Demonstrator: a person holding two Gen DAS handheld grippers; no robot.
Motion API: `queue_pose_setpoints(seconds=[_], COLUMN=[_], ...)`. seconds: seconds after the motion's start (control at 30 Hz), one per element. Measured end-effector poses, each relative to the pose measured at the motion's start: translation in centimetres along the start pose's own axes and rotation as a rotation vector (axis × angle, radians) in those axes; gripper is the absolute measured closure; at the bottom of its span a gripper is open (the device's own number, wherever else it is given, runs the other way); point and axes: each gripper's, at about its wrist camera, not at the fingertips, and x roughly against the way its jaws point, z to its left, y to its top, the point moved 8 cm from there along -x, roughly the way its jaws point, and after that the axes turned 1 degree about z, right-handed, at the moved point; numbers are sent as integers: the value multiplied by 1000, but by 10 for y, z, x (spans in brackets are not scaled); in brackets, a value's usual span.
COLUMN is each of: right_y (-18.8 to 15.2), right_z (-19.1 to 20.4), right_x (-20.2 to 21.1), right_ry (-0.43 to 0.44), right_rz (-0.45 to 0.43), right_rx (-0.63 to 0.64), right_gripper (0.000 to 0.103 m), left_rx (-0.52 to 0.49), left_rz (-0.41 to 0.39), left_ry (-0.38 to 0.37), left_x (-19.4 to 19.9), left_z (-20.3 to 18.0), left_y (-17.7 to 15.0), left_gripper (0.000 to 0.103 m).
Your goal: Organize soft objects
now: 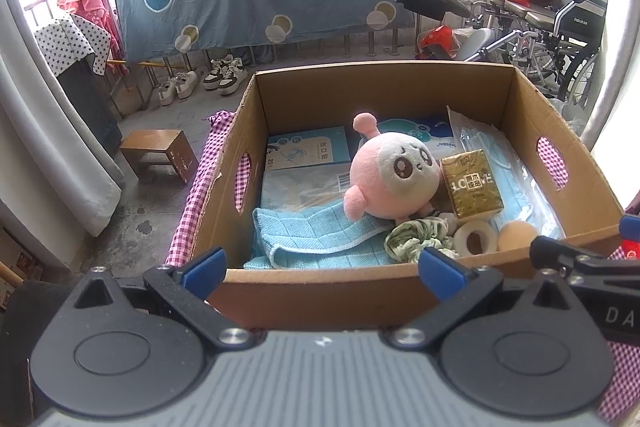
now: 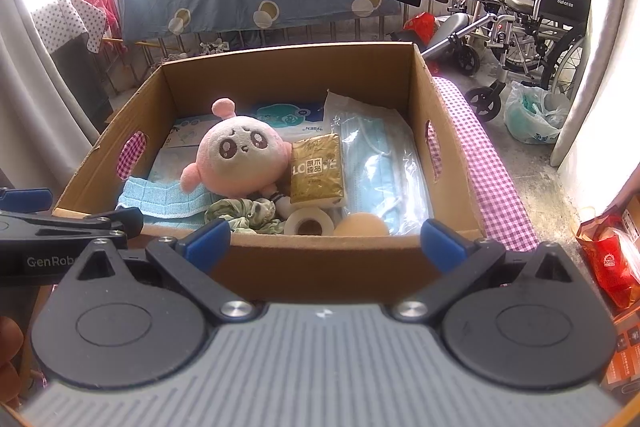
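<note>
Both grippers hang side by side at the near wall of the cardboard box (image 1: 384,291), which sits on a pink-checked surface (image 2: 484,163). Left gripper (image 1: 322,267): fingers spread wide, nothing between them. Right gripper (image 2: 326,241): likewise spread, empty.

Soft things all lie forward and below, inside the box. Pink plush toy (image 1: 390,175) sits near the middle, face up, round body, ear pointing to the far wall. Folded blue cloth (image 1: 316,239) lies in the near-left part, long axis running left to right, its edge tucked under the plush. Green scrunchie (image 1: 416,233) is crumpled against the near wall, with a white tape roll (image 1: 476,239) and a tan sponge ball (image 1: 516,235) to its right. Gold tissue pack (image 2: 318,169) stands touching the plush's right side. Bagged blue face masks (image 2: 384,163) fill the right side.

Judgement: the cloth falls nearest the left gripper, the sponge ball and masks nearest the right. Either must clear the near wall and dip down. Everything here looks squashy; the scrunchie and cloth will likely bunch when pinched.
</note>
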Motion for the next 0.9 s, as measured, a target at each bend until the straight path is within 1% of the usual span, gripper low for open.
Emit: queue_pose_setpoints(seconds=[0.9], right_y=[0], right_z=[1], right_x=[-1], right_ry=[0], right_rz=[1], right_rx=[1], right_gripper=[1], left_rx=[8], left_rz=[12], left_ry=[-2], left_x=[2], left_z=[-1], left_y=[-2], left_gripper=[1])
